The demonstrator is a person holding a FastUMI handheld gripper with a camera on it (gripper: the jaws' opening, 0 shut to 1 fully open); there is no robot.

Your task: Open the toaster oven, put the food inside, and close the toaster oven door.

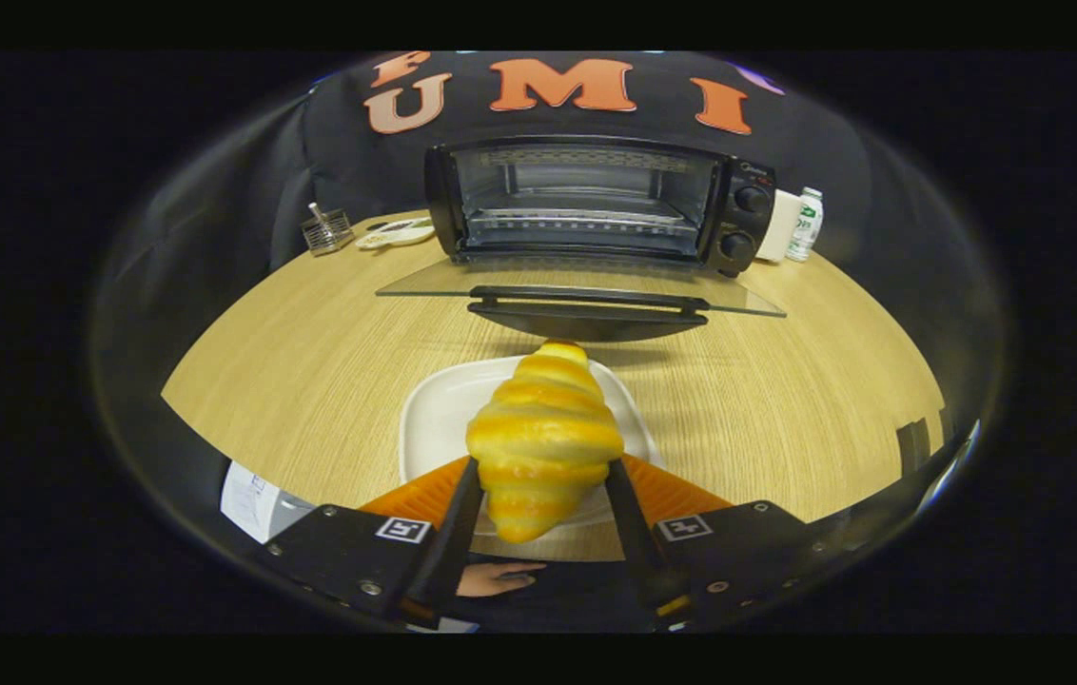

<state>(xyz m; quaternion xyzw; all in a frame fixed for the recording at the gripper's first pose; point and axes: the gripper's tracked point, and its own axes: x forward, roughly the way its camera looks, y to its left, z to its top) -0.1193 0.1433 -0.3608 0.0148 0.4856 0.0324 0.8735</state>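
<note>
A golden croissant [544, 440] sits between my two fingers, both pressing its sides, so my gripper [543, 466] is shut on it. It hangs just above a white square plate [434, 409] on the wooden table. Beyond the plate stands the black toaster oven [596, 202] with its glass door [586, 285] folded down flat toward me, handle [586, 304] at the near edge. The oven's inside shows a wire rack [581, 221]. Two knobs [748, 224] sit on its right side.
Left of the oven are a small metal rack [327, 230] and a white dish [396, 232]. Right of it stand a white cup [779, 225] and a small bottle [806, 224]. A person's hand [498, 577] shows below the fingers. Papers [253, 499] lie off the table's near left edge.
</note>
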